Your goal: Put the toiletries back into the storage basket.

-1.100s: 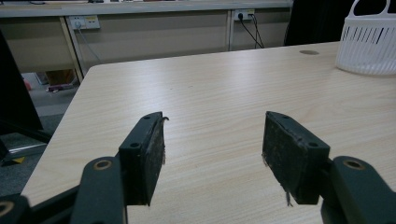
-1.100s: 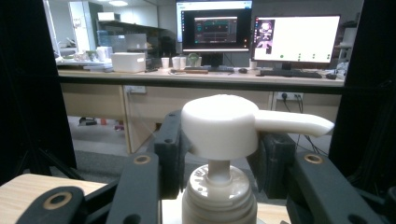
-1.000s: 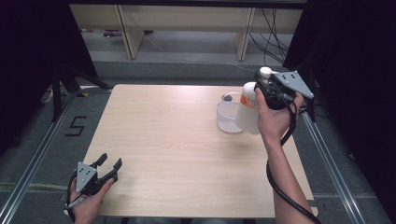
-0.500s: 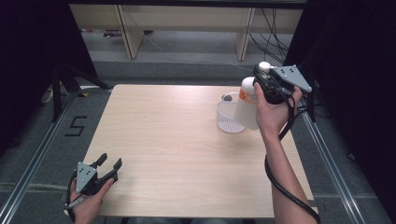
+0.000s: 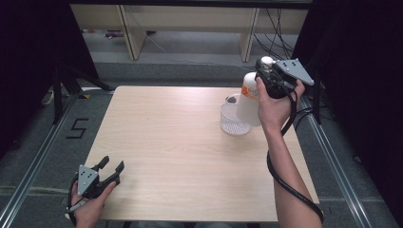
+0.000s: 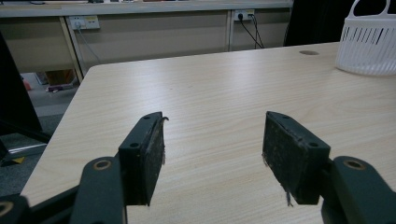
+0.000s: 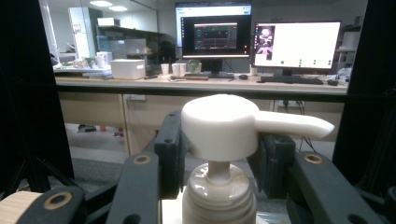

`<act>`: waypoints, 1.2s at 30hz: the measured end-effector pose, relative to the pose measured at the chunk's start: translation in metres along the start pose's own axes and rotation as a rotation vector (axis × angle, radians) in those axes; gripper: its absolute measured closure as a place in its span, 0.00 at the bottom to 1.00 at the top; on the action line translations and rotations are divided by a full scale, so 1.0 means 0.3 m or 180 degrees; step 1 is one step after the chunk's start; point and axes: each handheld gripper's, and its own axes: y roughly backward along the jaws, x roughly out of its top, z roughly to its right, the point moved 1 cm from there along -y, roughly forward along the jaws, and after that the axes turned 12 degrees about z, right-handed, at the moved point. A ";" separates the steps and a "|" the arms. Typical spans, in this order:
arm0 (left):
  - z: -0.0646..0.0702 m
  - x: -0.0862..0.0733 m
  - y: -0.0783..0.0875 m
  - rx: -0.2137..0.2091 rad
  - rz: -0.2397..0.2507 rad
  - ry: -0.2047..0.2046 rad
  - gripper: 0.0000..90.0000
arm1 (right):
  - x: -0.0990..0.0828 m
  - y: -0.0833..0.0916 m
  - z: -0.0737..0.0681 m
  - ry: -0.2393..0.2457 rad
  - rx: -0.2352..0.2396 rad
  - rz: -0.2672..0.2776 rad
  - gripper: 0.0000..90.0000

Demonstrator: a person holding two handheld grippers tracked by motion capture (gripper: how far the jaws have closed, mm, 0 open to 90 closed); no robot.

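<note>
In the upper right of the high view my right gripper (image 5: 264, 76) holds a white plastic pump bottle with an orange label (image 5: 248, 102) off the pale wooden surface (image 5: 180, 142), its jaws pinching the bottle just under the white pump head (image 7: 219, 126); in the right gripper view the two black pads sit tight on either side of the neck, with the nozzle pointing off to the right of the frame. I grip it there, I judge, because the neck is narrow enough for the jaws and the broad head above them keeps the bottle from slipping down. The bottle hangs upright, its base just above or beside the small white slotted plastic basket (image 5: 234, 119) at the right of the surface; whether it touches the rim I cannot tell. That placement suggests the bottle belongs to the basket, either going in or coming out. My left gripper (image 5: 110, 170) rests at the lower left of the high view, by the near edge, jaws spread with nothing between them, parked well apart so it stays out of the way; its own view looks across bare wood to the basket at upper right.
</note>
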 end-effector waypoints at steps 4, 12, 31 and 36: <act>-0.001 0.000 0.000 0.0001 0.0003 0.0003 0.42 | -0.005 -0.020 -0.006 -0.0021 0.0009 -0.0052 0.67; -0.001 0.000 0.000 0.0005 0.0013 0.0013 0.42 | -0.016 -0.063 -0.013 -0.0031 0.0009 -0.0109 0.67; -0.004 -0.003 -0.002 -0.0007 -0.0003 0.0035 0.42 | -0.067 -0.145 -0.021 0.0014 0.0022 -0.0318 0.67; -0.003 -0.007 -0.006 0.0010 0.0020 0.0063 0.42 | -0.074 -0.163 -0.020 0.0038 0.0034 -0.0333 0.67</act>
